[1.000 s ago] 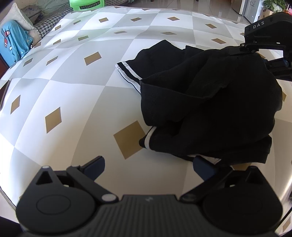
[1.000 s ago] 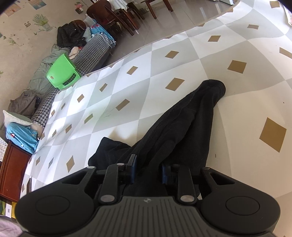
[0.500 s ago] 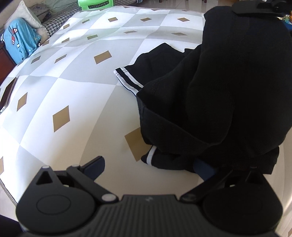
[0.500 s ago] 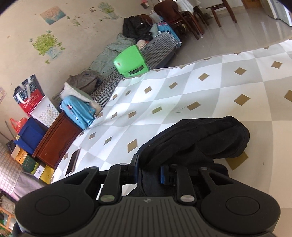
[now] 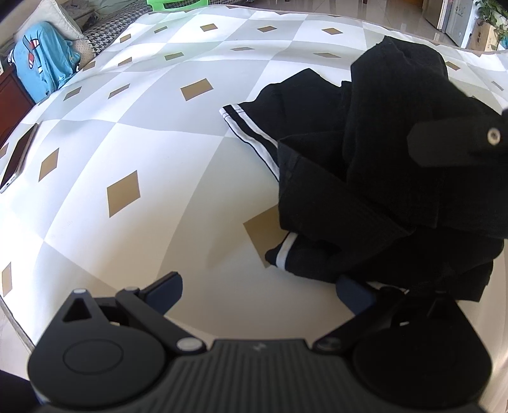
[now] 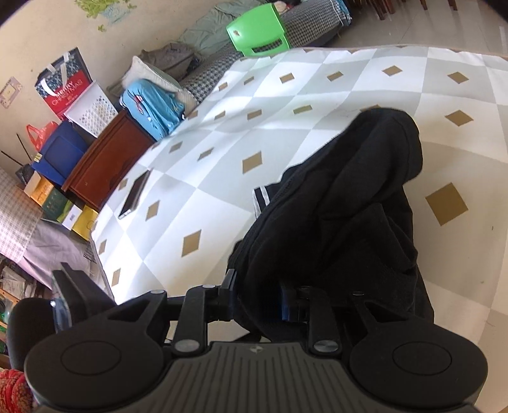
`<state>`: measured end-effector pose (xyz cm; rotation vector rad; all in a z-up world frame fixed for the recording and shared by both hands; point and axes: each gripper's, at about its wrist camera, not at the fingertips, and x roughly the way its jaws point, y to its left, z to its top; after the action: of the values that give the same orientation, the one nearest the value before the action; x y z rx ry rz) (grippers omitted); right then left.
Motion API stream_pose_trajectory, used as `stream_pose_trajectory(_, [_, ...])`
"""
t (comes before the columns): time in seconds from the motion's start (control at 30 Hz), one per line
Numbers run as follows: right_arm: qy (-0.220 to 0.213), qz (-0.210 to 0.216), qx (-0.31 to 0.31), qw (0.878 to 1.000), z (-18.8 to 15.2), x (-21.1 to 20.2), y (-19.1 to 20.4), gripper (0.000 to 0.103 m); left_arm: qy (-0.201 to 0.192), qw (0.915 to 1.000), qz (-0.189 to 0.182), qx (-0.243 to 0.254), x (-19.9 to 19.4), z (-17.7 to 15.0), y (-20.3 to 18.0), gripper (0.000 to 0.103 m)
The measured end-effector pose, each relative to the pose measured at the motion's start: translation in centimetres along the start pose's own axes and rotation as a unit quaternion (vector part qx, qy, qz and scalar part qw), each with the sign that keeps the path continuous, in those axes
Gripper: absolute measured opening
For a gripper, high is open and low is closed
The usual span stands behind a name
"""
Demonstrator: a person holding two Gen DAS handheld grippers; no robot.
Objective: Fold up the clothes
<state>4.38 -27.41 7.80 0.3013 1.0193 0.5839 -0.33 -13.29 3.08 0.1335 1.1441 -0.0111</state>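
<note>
Cluttered living room; a diamond-patterned cloth covers the bench, a green chair beyond its far edge. The black garment, white-striped at its hems, lies bunched on the bench's right side. Right tongs are clamped on a thick fold of it, jaws easing apart slightly. Left tongs gape wide, empty, one finger tucked beside the near hem. Risk: the loosening pinch drops the fold early, leaving a lopsided heap.
</note>
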Motion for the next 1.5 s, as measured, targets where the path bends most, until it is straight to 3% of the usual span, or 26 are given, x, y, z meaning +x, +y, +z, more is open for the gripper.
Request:
stream_pose_trajectory(0.2, [0.047,-0.038,0.013,0.998,-0.8,2.4,-1.0,0.027,-0.002,0.9999,0.008,0.007,-0.2,-0.7,0.9,0.103])
stream_pose_trajectory(0.37, [0.051,-0.042,0.000,0.998,-0.7,2.7,-0.3,0.040,-0.004,1.0000,0.006,-0.001,-0.2,-1.1,2.2,0.103])
stream_pose_trajectory(0.53, [0.034,-0.023,-0.004,0.999,-0.2,1.3,0.3,0.051,-0.008,1.0000,-0.003,0.001,-0.5,-1.0,2.4,0.103])
stream_pose_trajectory(0.93, [-0.054,-0.003,0.013,0.998,1.4,-3.9,0.6,0.055,-0.019,0.9995,-0.022,0.010,-1.9,-0.9,1.5,0.103])
stream_pose_trajectory(1.1, [-0.094,-0.060,0.042,0.993,1.8,-5.0,-0.8,0.059,-0.032,0.9986,-0.033,0.027,-3.1,-0.9,0.4,0.103])
stream_pose_trajectory(1.33, [-0.063,-0.188,0.134,0.971,1.6,-4.3,-5.2,0.059,-0.032,0.9972,-0.044,0.051,-3.0,-0.9,-1.4,0.103])
stream_pose_trajectory(1.5, [-0.025,-0.197,0.130,0.971,1.2,-2.8,-6.0,0.061,-0.024,0.9972,-0.044,0.056,-2.6,-0.8,-2.2,0.103])
